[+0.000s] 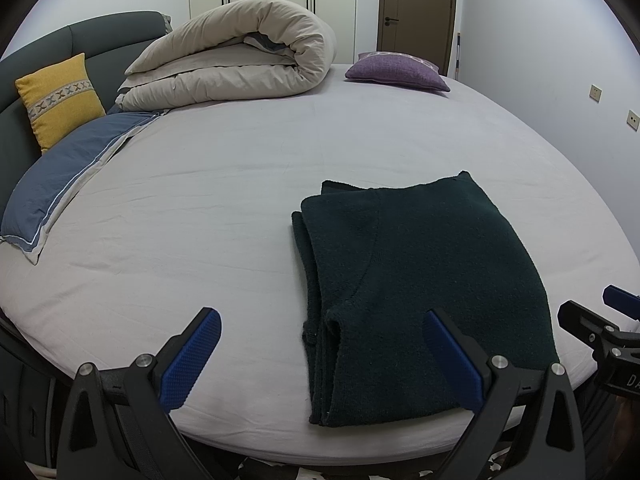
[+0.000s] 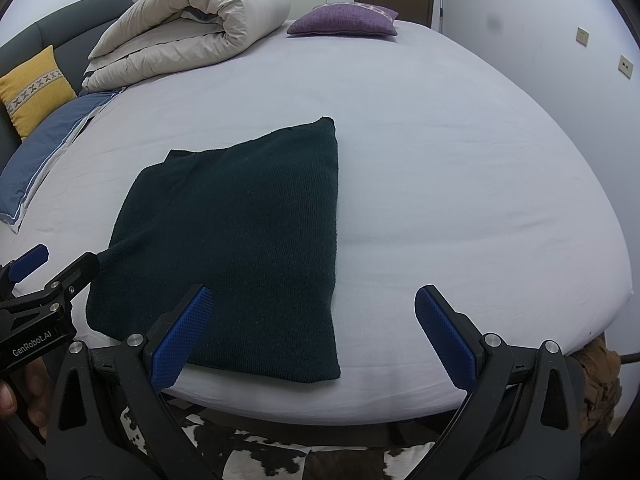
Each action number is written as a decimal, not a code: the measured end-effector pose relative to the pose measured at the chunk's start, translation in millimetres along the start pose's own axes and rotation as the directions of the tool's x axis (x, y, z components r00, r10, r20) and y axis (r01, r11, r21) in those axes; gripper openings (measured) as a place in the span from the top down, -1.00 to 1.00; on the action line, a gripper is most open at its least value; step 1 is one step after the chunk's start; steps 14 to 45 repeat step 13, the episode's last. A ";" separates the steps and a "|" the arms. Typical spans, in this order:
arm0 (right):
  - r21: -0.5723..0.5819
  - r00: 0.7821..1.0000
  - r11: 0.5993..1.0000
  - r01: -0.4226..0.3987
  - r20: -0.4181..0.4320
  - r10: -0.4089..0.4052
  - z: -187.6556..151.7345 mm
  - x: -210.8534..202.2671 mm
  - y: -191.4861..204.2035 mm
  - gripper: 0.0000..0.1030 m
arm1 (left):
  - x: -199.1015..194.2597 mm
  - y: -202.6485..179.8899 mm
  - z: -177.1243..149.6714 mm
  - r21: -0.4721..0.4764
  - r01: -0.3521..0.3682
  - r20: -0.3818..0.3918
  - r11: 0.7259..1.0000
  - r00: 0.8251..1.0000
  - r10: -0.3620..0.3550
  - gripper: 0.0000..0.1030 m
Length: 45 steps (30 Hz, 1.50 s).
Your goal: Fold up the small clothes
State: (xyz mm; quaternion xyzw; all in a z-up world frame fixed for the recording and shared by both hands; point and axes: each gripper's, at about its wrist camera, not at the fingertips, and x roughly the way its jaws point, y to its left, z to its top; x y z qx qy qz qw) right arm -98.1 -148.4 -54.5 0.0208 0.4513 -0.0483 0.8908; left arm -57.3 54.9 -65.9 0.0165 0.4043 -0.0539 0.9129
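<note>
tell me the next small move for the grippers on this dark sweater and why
Probably pull both back and leave it. The dark sweater already lies folded in a neat stack near the bed's front edge, and the left gripper and right gripper are both open, holding nothing. At most, square up the uneven layered left edge.

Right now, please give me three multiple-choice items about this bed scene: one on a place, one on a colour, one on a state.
1. Where does the dark sweater lie?
A. near the front edge of the bed
B. on the rolled duvet
C. on the floor

2. What colour is the cushion against the headboard?
A. red
B. yellow
C. white

3. How are the left gripper and right gripper?
A. both shut
B. one holds the sweater
C. both open, empty

Answers: 1 A, it rests flat by the near edge. 2 B, yellow with a patterned band. 3 C, fingers spread, nothing between.
</note>
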 end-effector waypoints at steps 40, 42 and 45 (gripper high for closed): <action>0.002 1.000 1.000 -0.002 -0.006 0.002 -3.6 2.3 2.2 -0.99 | 1.3 2.0 -3.5 -0.003 0.002 0.006 1.000 1.000 -0.002 -1.00; 0.002 1.000 1.000 -0.002 -0.006 0.002 -3.6 2.3 2.2 -0.99 | 1.3 2.0 -3.5 -0.003 0.002 0.006 1.000 1.000 -0.002 -1.00; 0.002 1.000 1.000 -0.002 -0.006 0.002 -3.6 2.3 2.2 -0.99 | 1.3 2.0 -3.5 -0.003 0.002 0.006 1.000 1.000 -0.002 -1.00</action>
